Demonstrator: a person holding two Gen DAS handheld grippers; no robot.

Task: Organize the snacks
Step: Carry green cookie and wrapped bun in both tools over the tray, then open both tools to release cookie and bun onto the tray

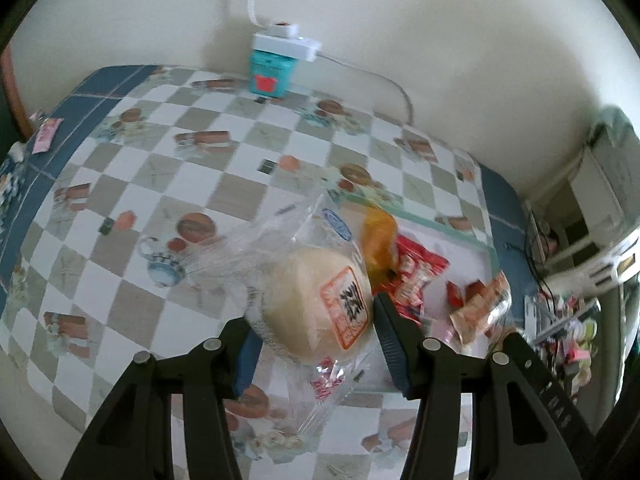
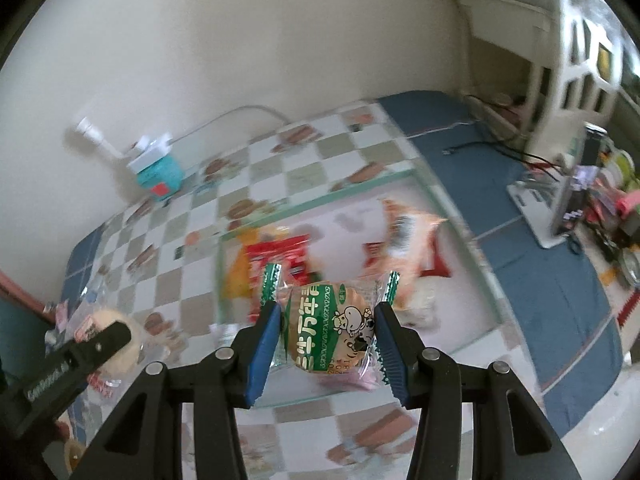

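Observation:
My left gripper (image 1: 316, 336) is shut on a pale round bun in a clear wrapper (image 1: 312, 304) with an orange label, held above the checked tablecloth just left of a clear glass tray (image 1: 490, 258). In the tray lie a yellow packet (image 1: 378, 240), a red packet (image 1: 416, 276) and orange-wrapped snacks (image 1: 478, 308). My right gripper (image 2: 326, 340) is shut on a green-and-clear wrapped round cracker (image 2: 328, 328), held over the near part of the glass tray (image 2: 460, 216). In the right wrist view, the left gripper with the bun (image 2: 116, 340) shows at the lower left.
A teal box (image 1: 268, 74) with a white power adapter on top stands by the back wall, its cable trailing right. A pink packet (image 1: 46, 134) lies at the table's far left edge. Cluttered shelves (image 2: 600, 200) stand beyond the table's right side.

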